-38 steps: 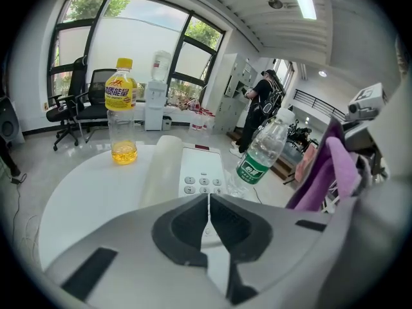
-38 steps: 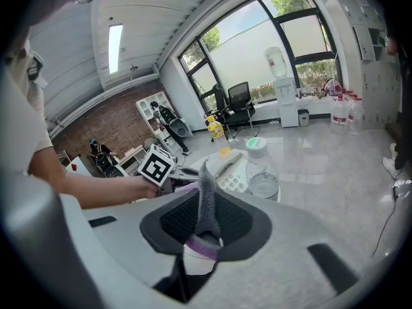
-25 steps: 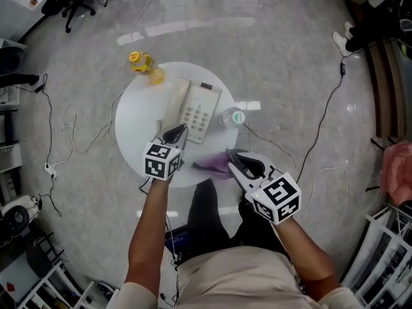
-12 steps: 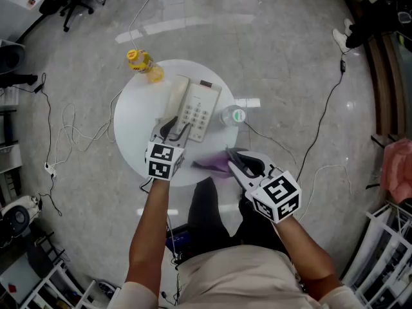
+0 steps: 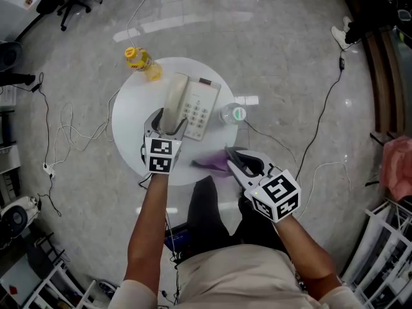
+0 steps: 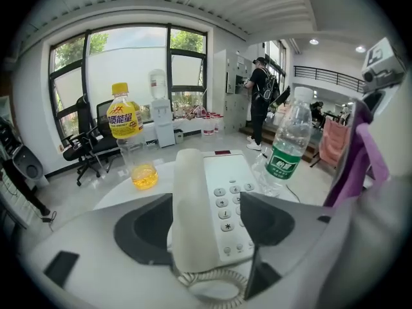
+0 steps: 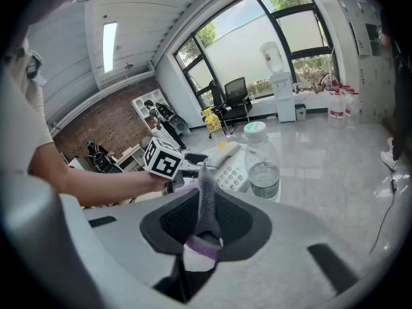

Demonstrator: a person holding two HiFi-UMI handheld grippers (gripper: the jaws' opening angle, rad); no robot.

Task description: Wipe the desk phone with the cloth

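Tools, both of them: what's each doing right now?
Left tool: open, jaws just opened, standing either side of the phone handset, not gripping it.
Right tool: closed on the purple cloth.

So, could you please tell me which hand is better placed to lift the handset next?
Probably left: the left tongs have just been opening and straddle the handset; the right tongs are shut on the purple cloth.
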